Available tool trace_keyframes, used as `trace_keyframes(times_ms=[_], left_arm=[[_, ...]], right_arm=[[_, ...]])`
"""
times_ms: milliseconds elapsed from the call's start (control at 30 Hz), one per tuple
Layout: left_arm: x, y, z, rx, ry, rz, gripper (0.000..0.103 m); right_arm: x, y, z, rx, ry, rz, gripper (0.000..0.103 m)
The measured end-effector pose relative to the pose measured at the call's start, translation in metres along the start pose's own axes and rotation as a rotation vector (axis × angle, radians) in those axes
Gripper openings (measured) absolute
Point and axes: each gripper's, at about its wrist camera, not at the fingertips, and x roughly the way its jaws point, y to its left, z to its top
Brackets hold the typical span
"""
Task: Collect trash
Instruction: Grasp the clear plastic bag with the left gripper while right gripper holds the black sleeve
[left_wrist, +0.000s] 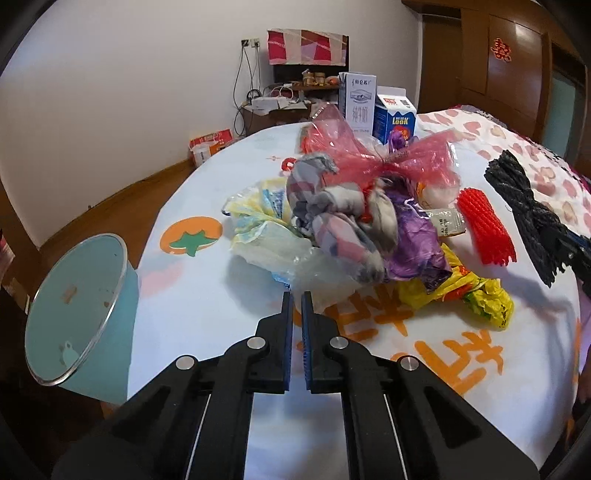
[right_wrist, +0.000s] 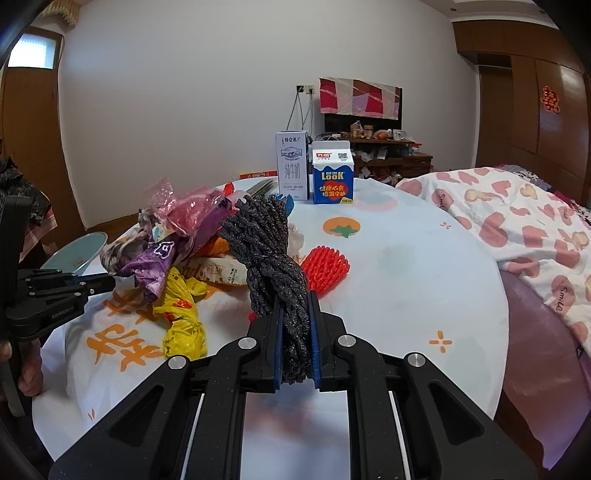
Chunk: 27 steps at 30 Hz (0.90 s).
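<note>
A pile of trash (left_wrist: 343, 218) lies on the round table: a pink plastic bag (left_wrist: 391, 155), grey checked cloth (left_wrist: 332, 218), a purple wrapper (left_wrist: 413, 240), a yellow wrapper (left_wrist: 476, 295), clear bags (left_wrist: 266, 229) and red foam netting (left_wrist: 484, 229). My left gripper (left_wrist: 297, 299) is shut and empty, just in front of the pile. My right gripper (right_wrist: 295, 299) is shut on a dark knitted bundle (right_wrist: 269, 251) and holds it above the table, right of the pile; it shows in the left wrist view (left_wrist: 517, 199). A teal bin (left_wrist: 81, 310) stands at the table's left edge.
Two milk cartons, white (right_wrist: 292, 166) and blue (right_wrist: 332, 177), stand at the far side of the table (right_wrist: 406, 266). A bed with a heart-pattern quilt (right_wrist: 517, 218) is to the right. A cluttered shelf (right_wrist: 380, 147) stands against the back wall.
</note>
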Motion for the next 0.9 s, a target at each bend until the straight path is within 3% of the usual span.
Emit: trace_keyframes(times_ms=[233,533,667,767,800,867,900], left_arm=[[-0.021,0.017,-0.002,0.010,-0.051,0.027,0.001],[-0.019,0.044,-0.005,-0.010,-0.025,0.027,0.005],[-0.017,0.046,-0.004,-0.037,-0.031,0.071,0.053],[-0.021,0.048,-0.004,-0.058,-0.033,0.067,0.056],[-0.022,0.048,-0.003,-0.066,-0.038,0.077,0.059],[-0.026,0.050,-0.003,-0.084,-0.050,0.096,0.075],[-0.028,0.050,-0.001,-0.092,-0.060,0.102,0.076]], right_arm=[[-0.007,-0.004,0.003,0.003,-0.021,-0.006,0.013],[-0.001,0.000,-0.002,-0.004,0.004,-0.005,0.013],[0.000,0.000,-0.002,-0.014,0.003,-0.008,0.013],[0.000,-0.003,-0.001,-0.007,-0.001,-0.012,0.013],[0.000,-0.003,-0.001,-0.007,-0.001,-0.013,0.013],[0.000,-0.004,-0.002,-0.006,0.000,-0.014,0.013],[0.000,-0.003,-0.002,-0.007,0.000,-0.014,0.013]])
